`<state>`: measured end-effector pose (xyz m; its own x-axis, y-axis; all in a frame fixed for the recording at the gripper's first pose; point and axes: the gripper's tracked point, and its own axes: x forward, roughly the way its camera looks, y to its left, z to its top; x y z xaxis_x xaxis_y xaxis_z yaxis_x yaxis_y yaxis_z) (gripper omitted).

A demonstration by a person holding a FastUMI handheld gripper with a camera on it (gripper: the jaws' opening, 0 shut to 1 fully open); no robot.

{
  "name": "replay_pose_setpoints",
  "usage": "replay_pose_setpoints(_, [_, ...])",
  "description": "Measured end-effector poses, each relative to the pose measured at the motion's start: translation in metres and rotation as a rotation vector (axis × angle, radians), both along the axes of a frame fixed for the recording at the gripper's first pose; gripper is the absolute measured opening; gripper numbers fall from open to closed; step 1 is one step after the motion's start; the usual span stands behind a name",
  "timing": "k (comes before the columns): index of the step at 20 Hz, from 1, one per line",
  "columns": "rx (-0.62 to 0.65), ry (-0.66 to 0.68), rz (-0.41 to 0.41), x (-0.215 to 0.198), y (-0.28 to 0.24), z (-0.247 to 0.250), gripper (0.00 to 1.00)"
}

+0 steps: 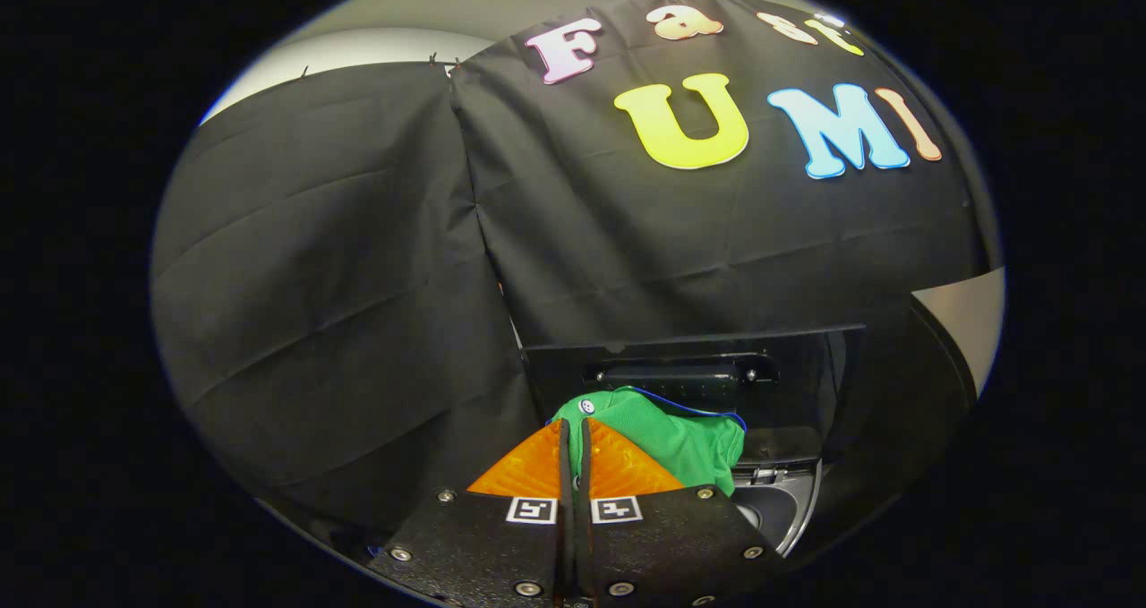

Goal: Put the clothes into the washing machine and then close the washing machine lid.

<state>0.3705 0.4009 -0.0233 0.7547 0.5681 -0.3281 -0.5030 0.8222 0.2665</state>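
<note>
My gripper [574, 429] is pinched narrow on a fold of the green garment [680, 442], both fingers pressing it; the rest of the cloth bunches from the tips toward two o'clock. Beyond it at twelve stands the washing machine's raised lid [694, 366], and at four o'clock curves the rim of the washing machine [797, 518]. I should keep my grip firm, carry the cloth over the opening, and release low. Whether the tub already holds anything, I cannot tell.

Support: washing machine [788, 509], lid raised | gripper [574, 429] fingers pinch green garment [689, 442] above its opening
</note>
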Motion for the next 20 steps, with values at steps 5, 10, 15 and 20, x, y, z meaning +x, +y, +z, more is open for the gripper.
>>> replay_pose_setpoints(5, [-0.056, 0.024, 0.002, 0.010, 0.001, -0.035, 0.00])
replay_pose_setpoints(10, [-0.113, 0.054, -0.016, 0.018, -0.005, -0.070, 0.00])
replay_pose_setpoints(15, [-0.170, 0.088, -0.031, 0.021, -0.014, -0.101, 0.02])
replay_pose_setpoints(20, [-0.198, 0.056, -0.062, 0.019, -0.022, -0.100, 0.21])
